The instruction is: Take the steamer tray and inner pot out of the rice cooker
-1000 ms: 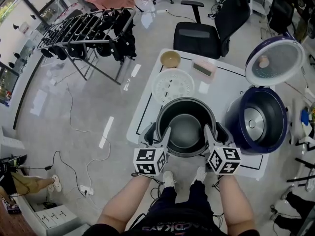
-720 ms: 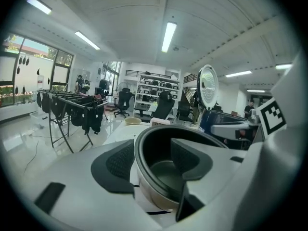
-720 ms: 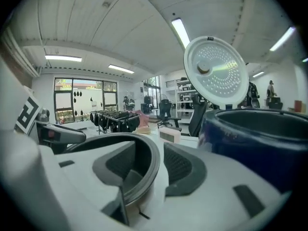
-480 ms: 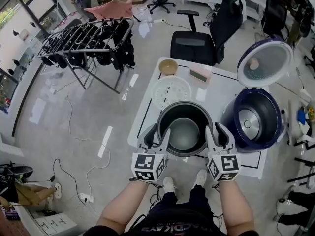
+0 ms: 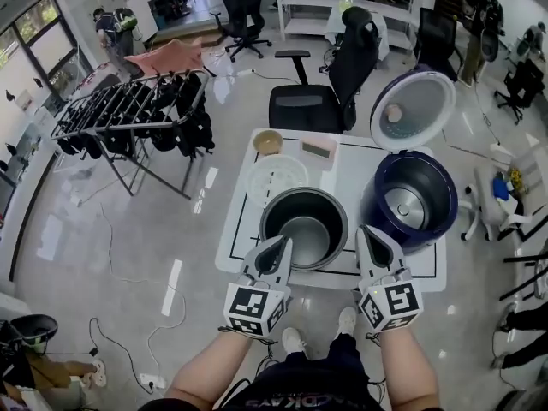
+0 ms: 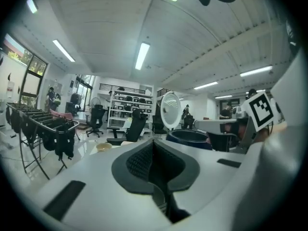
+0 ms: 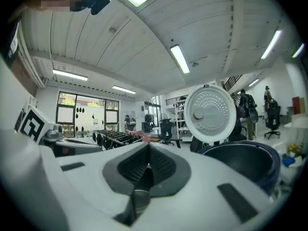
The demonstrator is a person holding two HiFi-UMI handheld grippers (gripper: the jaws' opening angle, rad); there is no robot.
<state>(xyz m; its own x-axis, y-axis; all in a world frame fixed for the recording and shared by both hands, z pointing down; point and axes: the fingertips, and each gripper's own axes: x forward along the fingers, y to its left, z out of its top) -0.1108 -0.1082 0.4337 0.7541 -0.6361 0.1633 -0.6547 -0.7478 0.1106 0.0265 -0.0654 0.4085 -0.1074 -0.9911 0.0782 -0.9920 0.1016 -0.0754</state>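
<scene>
At the table's (image 5: pixel 360 168) near edge, the left gripper (image 5: pixel 279 245) and right gripper (image 5: pixel 370 233) have just closed, jaws together on nothing. Just beyond them stands the empty inner pot (image 5: pixel 301 200), with the bare steamer tray (image 5: pixel 276 178) behind it. To the right, the rice cooker (image 5: pixel 431 228) stands open and empty. Only the head view shows the pot and tray; both gripper views catch the cooker's raised lid (image 7: pixel 211 113).

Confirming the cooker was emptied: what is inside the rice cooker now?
Inside the rice cooker only its metal heating plate shows; the inner pot and steamer tray sit outside on the table. Its near inner wall is hidden behind the rim.
</scene>
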